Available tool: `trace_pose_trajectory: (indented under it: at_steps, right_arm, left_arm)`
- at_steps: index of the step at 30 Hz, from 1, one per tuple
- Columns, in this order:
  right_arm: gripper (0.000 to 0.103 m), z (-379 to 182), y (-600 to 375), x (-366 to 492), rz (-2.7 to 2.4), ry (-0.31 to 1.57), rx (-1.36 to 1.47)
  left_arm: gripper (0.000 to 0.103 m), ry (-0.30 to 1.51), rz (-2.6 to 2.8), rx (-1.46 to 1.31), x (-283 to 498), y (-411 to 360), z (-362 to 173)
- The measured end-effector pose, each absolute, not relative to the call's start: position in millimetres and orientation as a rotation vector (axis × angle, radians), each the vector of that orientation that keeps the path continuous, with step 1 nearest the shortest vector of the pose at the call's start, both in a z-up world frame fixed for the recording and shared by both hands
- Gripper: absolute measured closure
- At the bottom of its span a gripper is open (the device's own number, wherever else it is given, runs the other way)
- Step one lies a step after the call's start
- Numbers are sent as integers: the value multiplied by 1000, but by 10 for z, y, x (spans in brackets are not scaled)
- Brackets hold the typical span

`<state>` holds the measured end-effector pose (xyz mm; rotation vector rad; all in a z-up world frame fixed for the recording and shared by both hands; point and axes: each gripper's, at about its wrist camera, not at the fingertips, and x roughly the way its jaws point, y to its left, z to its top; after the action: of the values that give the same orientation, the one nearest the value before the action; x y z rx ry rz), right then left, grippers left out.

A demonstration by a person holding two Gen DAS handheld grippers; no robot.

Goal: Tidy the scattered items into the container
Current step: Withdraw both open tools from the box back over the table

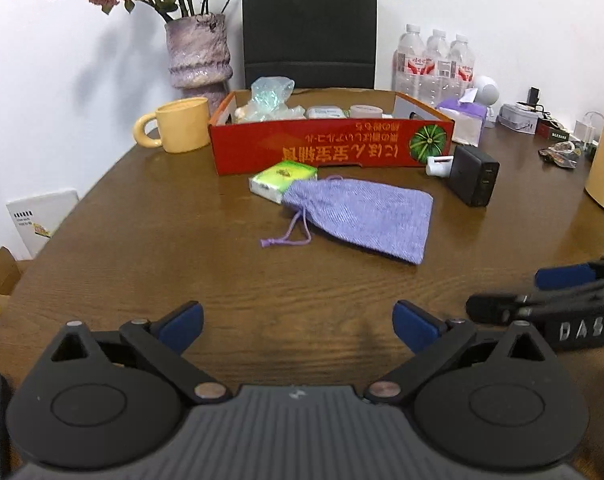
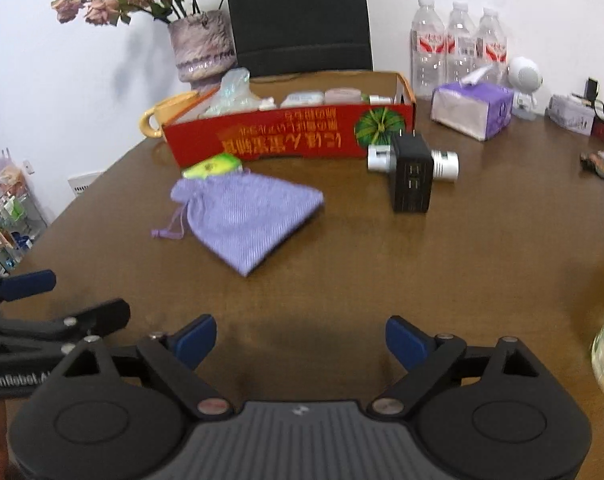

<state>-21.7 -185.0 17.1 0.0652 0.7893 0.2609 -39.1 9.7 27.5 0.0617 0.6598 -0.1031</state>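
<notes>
Both grippers are held low over the brown wooden worktop [image 1: 142, 248], side by side. The left gripper [image 1: 298, 326] is seen with its blue-padded jaws spread wide apart and nothing between them; the right gripper [image 2: 300, 340] is likewise seen with its jaws well apart and empty. Towards the back of the worktop a long, shallow red cardboard box [image 1: 333, 146] with orange lettering is set, and a crumpled clear plastic bag [image 1: 270, 98] and several small packets are already contained in it. Just in front of the box a lilac woven drawstring pouch [image 1: 365, 216] is laid flat, its mouth overlapping a green and white tissue packet [image 1: 280, 180]. To the right of the pouch a black plug-in charger block [image 2: 411, 174] is stood near the box's front wall, with a small silver and white cylinder [image 2: 445, 165] lying behind it. A yellow ceramic mug [image 1: 180, 124] is placed just beside the box's left end
</notes>
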Motion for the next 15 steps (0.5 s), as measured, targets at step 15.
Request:
trace_pose_trajectory:
  at_steps: [15]
  right_arm:
    - [0,-41,-1806,-208,143,699,-30]
  left_arm:
    - [0,683,-74,63,-270,79,-17]
